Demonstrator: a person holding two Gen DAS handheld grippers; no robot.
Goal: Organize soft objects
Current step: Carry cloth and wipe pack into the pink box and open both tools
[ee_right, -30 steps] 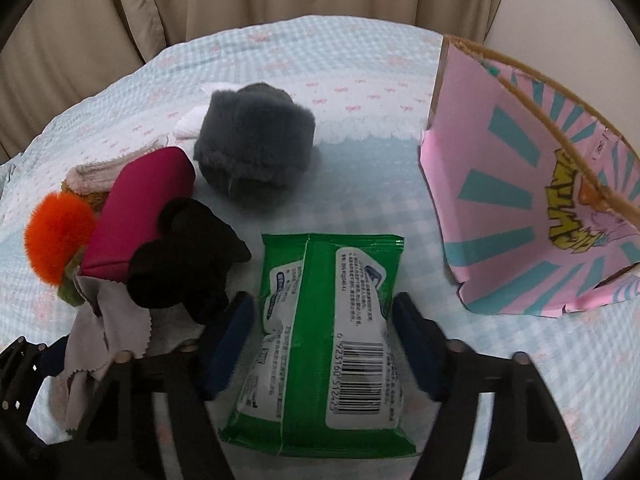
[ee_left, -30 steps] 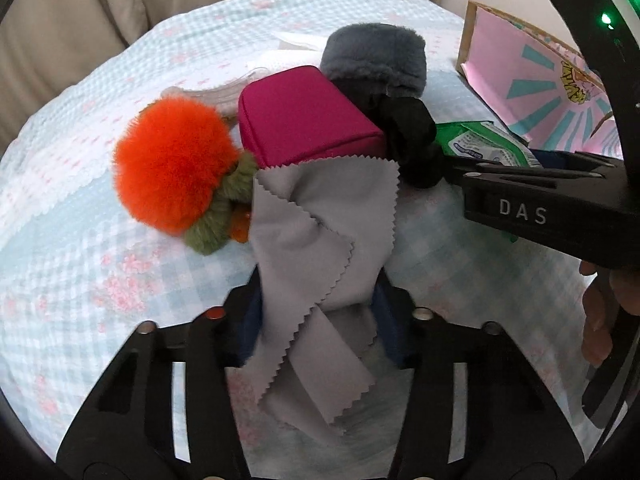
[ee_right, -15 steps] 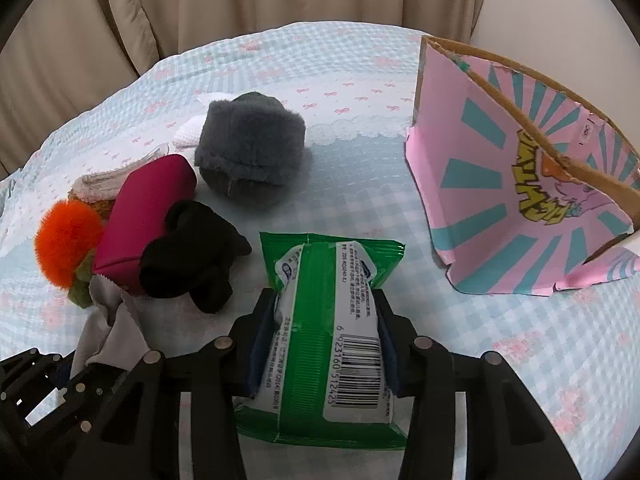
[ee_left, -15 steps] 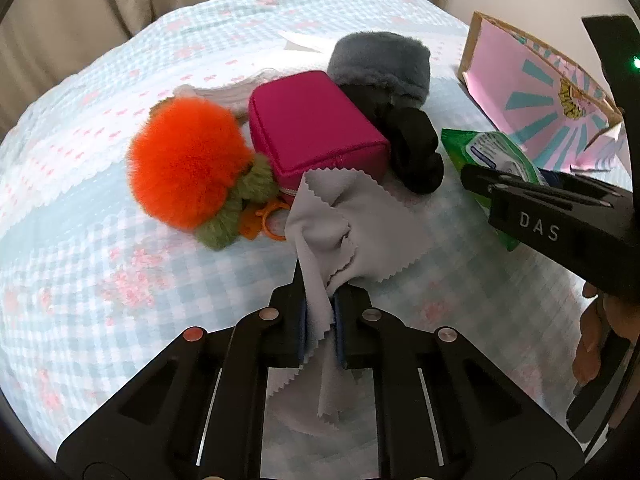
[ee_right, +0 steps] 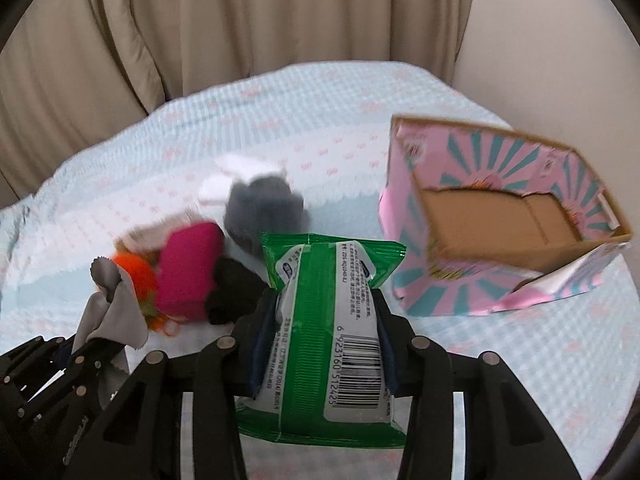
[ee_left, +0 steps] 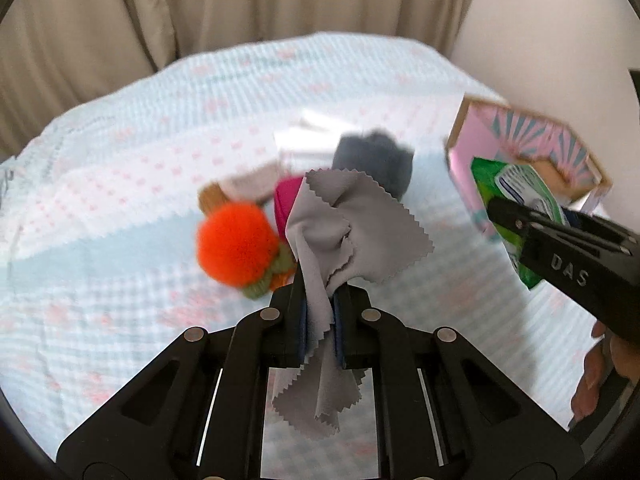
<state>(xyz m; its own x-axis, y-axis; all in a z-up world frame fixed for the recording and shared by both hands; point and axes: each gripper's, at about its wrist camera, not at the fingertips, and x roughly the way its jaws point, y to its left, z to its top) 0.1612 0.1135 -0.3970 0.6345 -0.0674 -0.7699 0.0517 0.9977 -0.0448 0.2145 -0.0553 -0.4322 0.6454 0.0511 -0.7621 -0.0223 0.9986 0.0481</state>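
Left tongs (ee_left: 320,312) clamped on grey cloth (ee_left: 352,228), centre frame; right tongs (ee_right: 324,344) clamped on green wipes pack (ee_right: 328,320), lower centre.

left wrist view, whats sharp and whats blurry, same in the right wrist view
Left wrist view: grey cloth and left gripper sharp, orange pompom and tablecloth motion-blurred. Right wrist view: wipes pack in the right gripper sharp, pink box and magenta pouch smeared.
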